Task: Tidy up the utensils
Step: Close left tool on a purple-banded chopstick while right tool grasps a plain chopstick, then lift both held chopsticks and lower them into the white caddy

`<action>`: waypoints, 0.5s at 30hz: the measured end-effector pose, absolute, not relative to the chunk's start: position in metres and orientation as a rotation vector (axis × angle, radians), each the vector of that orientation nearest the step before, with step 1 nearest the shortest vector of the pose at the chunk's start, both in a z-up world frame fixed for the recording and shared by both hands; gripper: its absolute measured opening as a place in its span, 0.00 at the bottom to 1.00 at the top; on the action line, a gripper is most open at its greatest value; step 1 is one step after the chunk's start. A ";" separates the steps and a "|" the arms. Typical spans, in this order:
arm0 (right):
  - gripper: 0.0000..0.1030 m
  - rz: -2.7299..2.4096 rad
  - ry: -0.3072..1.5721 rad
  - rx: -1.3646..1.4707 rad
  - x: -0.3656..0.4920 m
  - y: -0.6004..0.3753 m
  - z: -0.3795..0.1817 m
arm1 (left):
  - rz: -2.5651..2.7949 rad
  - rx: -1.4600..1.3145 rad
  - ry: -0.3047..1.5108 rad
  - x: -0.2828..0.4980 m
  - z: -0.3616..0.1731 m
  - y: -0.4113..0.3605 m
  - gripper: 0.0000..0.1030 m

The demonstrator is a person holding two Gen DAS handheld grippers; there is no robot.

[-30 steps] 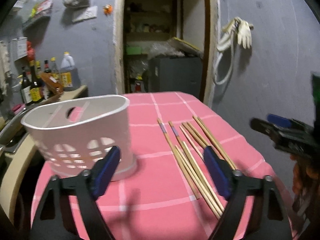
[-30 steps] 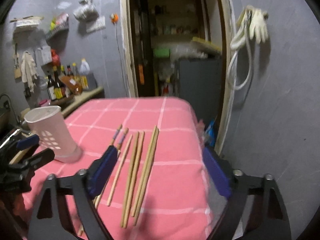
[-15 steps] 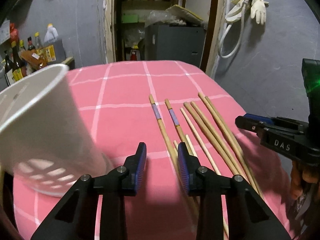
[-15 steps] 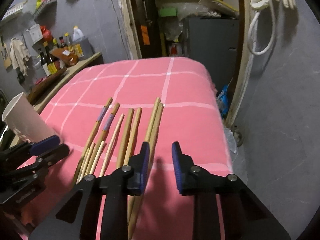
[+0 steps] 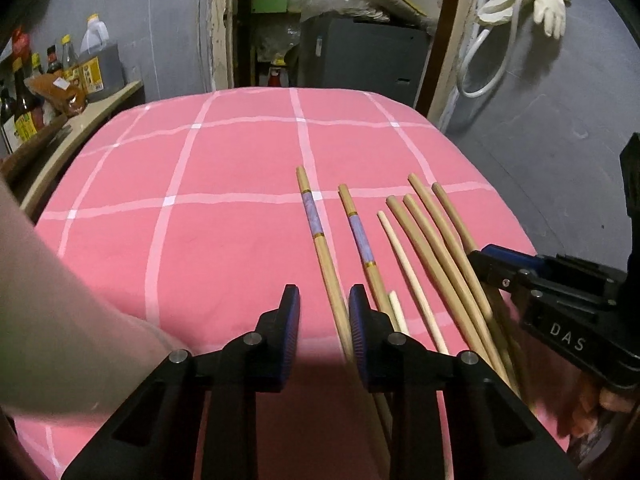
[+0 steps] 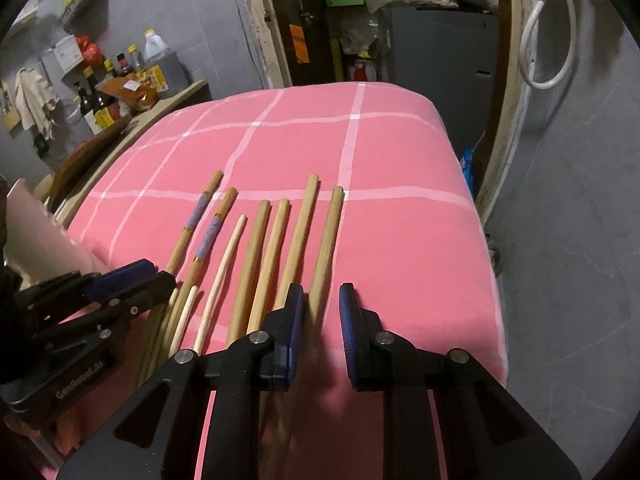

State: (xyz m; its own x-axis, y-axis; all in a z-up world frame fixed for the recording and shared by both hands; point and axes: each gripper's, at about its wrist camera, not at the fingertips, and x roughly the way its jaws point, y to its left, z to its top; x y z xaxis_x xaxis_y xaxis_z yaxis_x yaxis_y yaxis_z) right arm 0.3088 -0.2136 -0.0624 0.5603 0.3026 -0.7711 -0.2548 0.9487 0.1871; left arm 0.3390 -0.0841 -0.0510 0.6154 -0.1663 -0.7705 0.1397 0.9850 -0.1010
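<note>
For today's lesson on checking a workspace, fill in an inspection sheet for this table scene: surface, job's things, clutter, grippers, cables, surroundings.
Surface: table under a pink cloth with white check lines.
Job's things: chopsticks lie side by side on the cloth, two with purple bands; a pale holder sits at the left edge, blurred.
Clutter: nothing seen on the cloth.
Grippers: left gripper straddles a banded chopstick, jaws apart; right gripper straddles the rightmost chopstick, jaws apart.
Cables: white hose hangs on the wall.
Surroundings: bottles on a side counter, gloves on the wall, open doorway with a grey cabinet.
</note>
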 end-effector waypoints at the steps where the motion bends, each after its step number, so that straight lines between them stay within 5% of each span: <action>1: 0.15 0.327 0.923 0.065 0.311 -0.215 -0.063 | -0.178 -0.040 0.898 0.342 -0.051 -0.084 0.21; 8: 0.13 0.329 0.943 0.100 0.314 -0.215 -0.064 | -0.194 -0.106 0.946 0.355 -0.049 -0.077 0.20; 11: 0.07 0.345 0.958 0.169 0.313 -0.223 -0.065 | -0.184 -0.107 0.955 0.355 -0.049 -0.077 0.07; 15: 0.05 0.350 0.964 0.236 0.308 -0.229 -0.065 | -0.201 -0.123 0.969 0.353 -0.048 -0.077 0.04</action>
State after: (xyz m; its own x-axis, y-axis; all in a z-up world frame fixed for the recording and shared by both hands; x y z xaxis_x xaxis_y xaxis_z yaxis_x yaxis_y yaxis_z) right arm 0.3084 -0.2295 -0.0648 0.5210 0.3930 -0.7577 -0.1856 0.9186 0.3488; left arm 0.3527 -0.0770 -0.0478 0.5498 -0.2244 -0.8046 0.1147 0.9744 -0.1933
